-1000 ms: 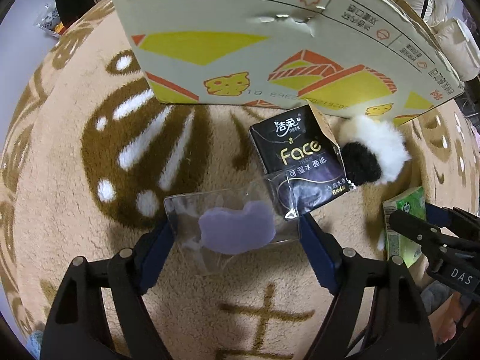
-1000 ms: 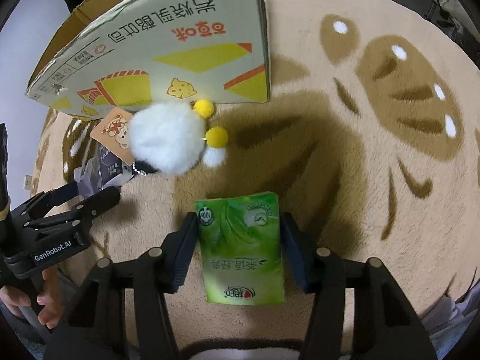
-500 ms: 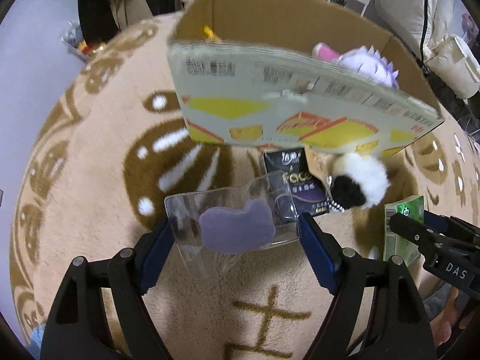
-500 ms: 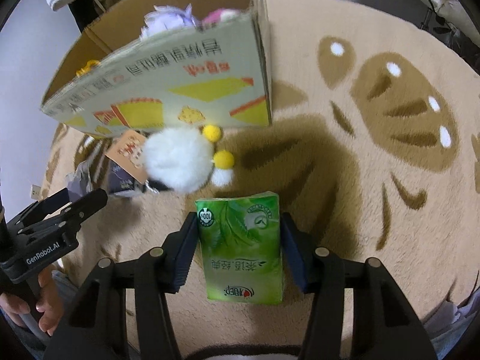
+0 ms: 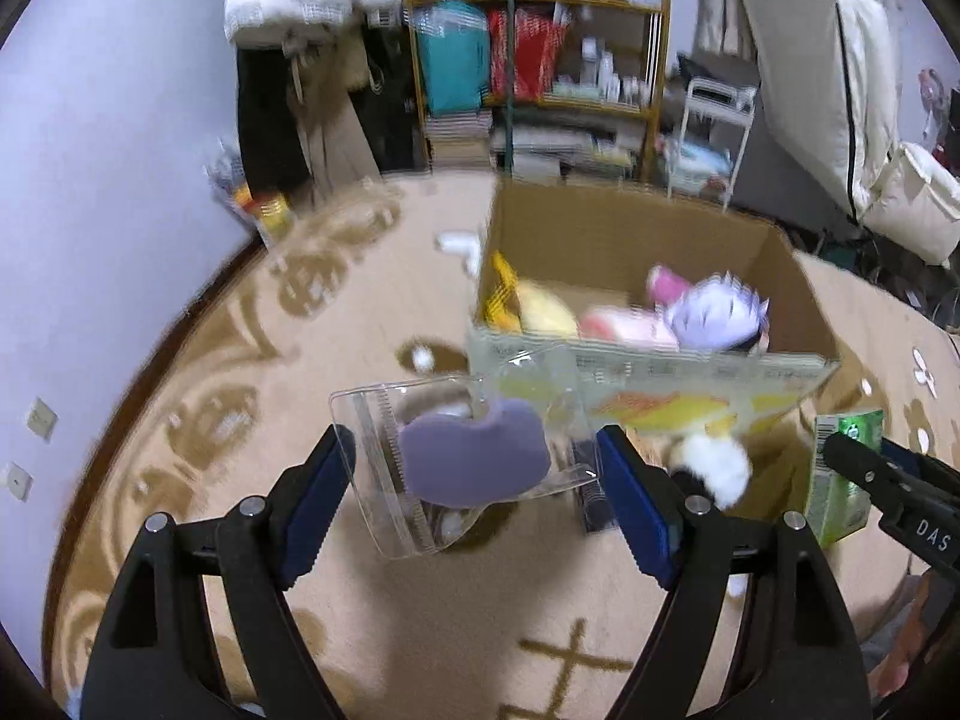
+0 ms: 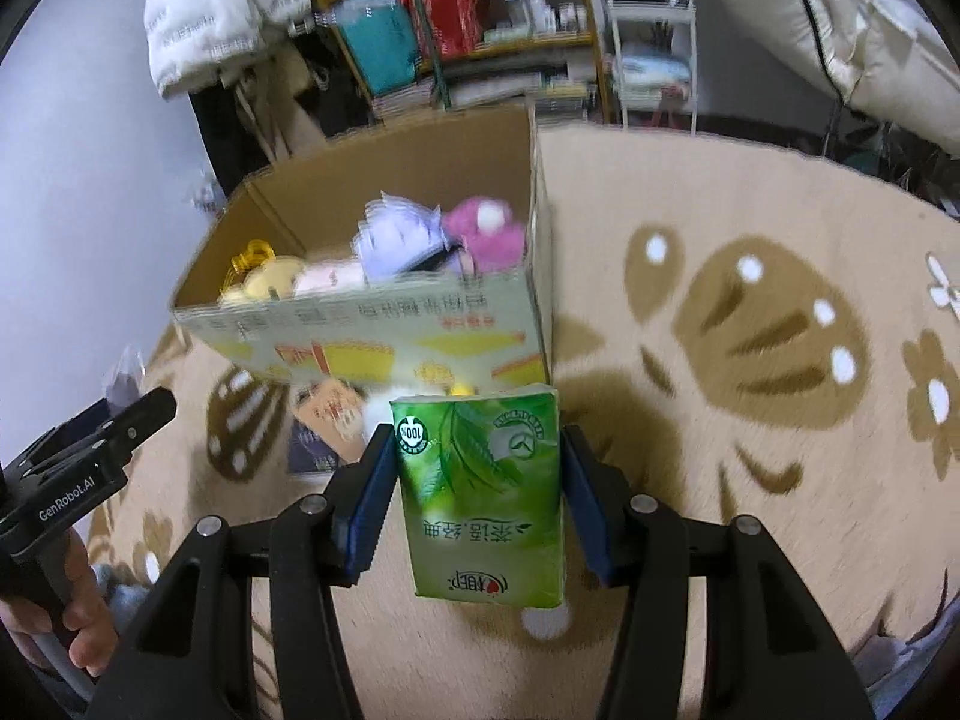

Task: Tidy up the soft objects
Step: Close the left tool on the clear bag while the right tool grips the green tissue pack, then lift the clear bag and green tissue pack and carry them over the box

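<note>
Beige carpet (image 5: 372,612) with brown swirls and white dots covers the floor, running to a pale lilac wall on the left and a crowded shelf unit (image 5: 534,48) at the back, with a white padded coat (image 6: 216,6) hanging to the shelf's left.

On the left, the left gripper (image 5: 474,468) has its blue pads closed on the two ends of a clear plastic packet (image 5: 384,468) with a purple pad (image 5: 474,462) inside; the packet is held off the carpet. Just beyond it stands the open cardboard box (image 5: 630,240), and its printed near wall sits directly between both grippers and the soft toys inside: a yellow one (image 6: 270,279) at the left, a lilac spiky one (image 6: 396,240) and a pink one (image 6: 486,234) at the right. At the foot of that wall a white fluffy toy (image 5: 714,468) and a dark tissue pack (image 6: 312,450) lie on the carpet. Further right, the right gripper (image 6: 477,480) clamps a green tissue pack (image 6: 480,492) by its sides, also in the air.

A second ago both packs were low over the carpet and the box wall filled the top of each view; since then both grippers have risen and tipped up, so the box's inside, the shelves and the walls now show. The grip on each pack is unchanged.
</note>
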### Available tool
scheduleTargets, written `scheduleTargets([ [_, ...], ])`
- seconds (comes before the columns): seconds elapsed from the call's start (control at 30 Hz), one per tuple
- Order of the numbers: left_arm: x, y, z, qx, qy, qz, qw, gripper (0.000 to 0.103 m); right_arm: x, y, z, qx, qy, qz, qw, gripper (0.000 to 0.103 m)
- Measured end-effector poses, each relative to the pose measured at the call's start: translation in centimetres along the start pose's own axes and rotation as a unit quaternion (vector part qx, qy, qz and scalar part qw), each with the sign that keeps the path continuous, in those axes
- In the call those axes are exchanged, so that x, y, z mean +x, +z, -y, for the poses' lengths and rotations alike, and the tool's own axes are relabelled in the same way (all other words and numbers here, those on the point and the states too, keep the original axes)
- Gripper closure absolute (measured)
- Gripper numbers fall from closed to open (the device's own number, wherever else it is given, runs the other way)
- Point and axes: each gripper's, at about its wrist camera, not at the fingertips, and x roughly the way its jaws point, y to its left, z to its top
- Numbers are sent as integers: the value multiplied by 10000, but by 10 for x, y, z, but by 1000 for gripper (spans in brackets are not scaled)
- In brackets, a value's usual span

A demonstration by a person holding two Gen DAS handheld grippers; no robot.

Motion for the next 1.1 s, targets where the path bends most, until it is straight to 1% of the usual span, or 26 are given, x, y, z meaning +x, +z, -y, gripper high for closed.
scheduleTargets([
  [0.2,-33,19,-3,95,98,768,9970,22,-25,9,-15,-193,94,802,9965,46],
  [0.37,-60,33,-2,111,118,1343,9908,22,-49,20,-29,-428,196,1382,9893,46],
  [0.43,-69,41,-2,77,109,1595,9871,22,-56,25,-33,-494,209,1559,9863,46],
  [0.57,-82,53,-5,-18,44,1973,9803,22,-69,38,-39,-630,181,1891,9798,46],
  [0.7,-88,65,-4,-27,-8,2192,9757,22,-75,50,-42,-669,215,2105,9751,46],
  [0.8,-90,75,0,100,80,2381,9712,22,-79,57,-46,-762,207,2264,9708,46],
  [0.9,-92,83,2,137,89,2542,9670,22,-83,65,-50,-821,224,2452,9657,46],
  [1.1,-87,92,4,105,44,2737,9617,22,-86,79,-57,-920,245,2770,9561,46],
])
